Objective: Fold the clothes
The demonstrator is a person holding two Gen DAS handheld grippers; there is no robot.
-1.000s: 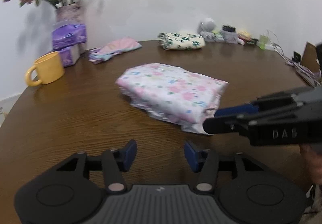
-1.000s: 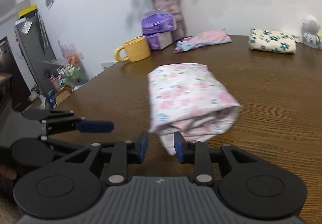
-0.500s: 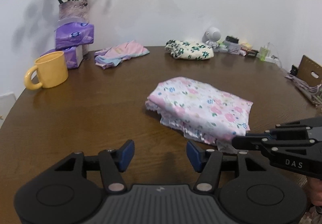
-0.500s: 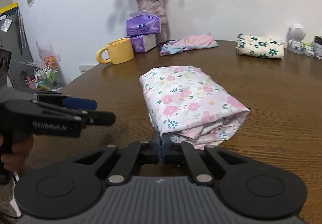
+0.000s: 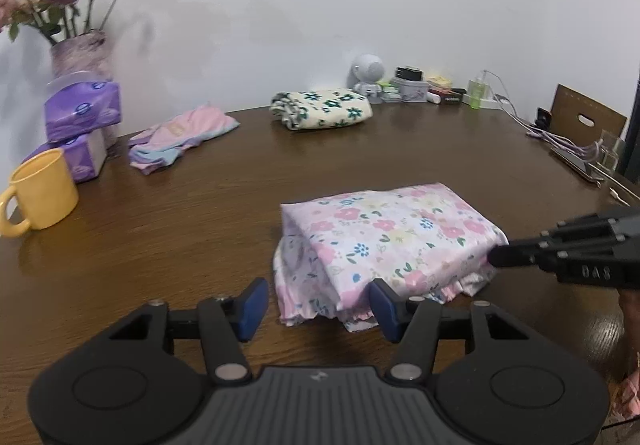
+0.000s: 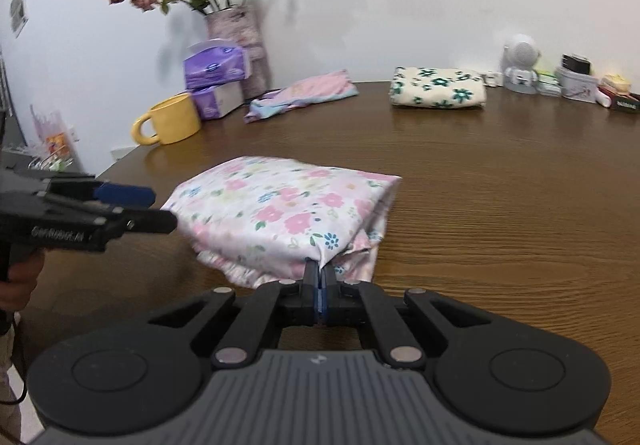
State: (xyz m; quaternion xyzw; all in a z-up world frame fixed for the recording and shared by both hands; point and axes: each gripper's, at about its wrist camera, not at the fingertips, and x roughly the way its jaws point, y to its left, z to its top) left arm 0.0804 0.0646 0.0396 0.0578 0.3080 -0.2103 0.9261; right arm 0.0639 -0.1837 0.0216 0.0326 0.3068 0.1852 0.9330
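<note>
While clamped on the folded floral garment [image 6: 288, 213] corner, right gripper [image 6: 320, 277]; left gripper [image 5: 316, 301] (jaws apart, just narrowing) straddling its other corner.

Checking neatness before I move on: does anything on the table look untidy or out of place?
Yes. The pink and blue garment near the tissue boxes lies crumpled and unfolded, unlike the cream floral bundle. The pink floral bundle shows ruffled edges spilling out beneath its near side.

A plain white wall [image 5: 360, 5] stood behind a round dark wooden table [image 6: 500, 185], its grain catching soft, even indoor light
</note>
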